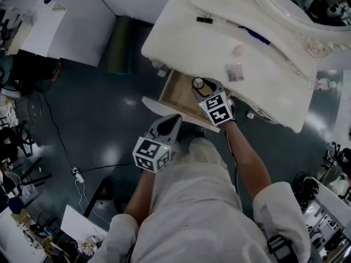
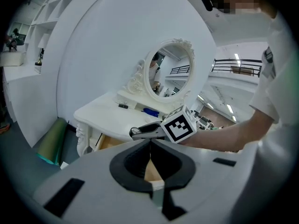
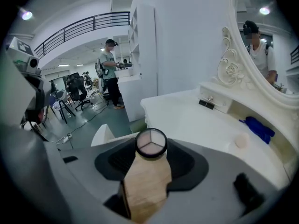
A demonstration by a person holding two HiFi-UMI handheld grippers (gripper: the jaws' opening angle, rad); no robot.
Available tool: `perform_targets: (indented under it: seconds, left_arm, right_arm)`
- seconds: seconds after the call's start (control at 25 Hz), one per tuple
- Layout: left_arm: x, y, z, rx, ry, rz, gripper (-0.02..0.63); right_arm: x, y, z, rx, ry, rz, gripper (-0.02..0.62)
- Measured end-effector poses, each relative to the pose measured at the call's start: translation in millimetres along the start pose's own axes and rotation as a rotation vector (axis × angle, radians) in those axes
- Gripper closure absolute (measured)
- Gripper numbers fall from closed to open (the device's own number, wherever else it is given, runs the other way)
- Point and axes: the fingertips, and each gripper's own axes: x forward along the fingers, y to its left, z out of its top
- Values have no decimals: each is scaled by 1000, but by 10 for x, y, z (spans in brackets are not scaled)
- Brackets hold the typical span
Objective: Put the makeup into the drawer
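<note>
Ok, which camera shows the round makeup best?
The right gripper view: the compact sits big and close between the right hand-held gripper's jaws, its three sections clear. The head view shows it tiny; the left gripper view only edge-on.

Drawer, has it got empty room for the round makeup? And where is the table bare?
Yes: what shows of the open drawer is bare wood, under the round makeup. The table is bare along its front, from the black thing to the drawer. In the head view it is busier to the right: a blue thing, a pink pad, a small palette.
</note>
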Motion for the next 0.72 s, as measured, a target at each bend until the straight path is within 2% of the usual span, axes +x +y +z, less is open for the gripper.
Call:
perform_targets:
  seconds: [0.32, 0.72]
  left_arm:
    - [28, 135, -187, 42, 44, 17, 595]
    - [115, 530, -325, 6, 66, 50, 595]
  right_arm:
    - [291, 329, -266, -33, 44, 62, 383]
    - [903, 464, -470, -91, 75, 117, 383]
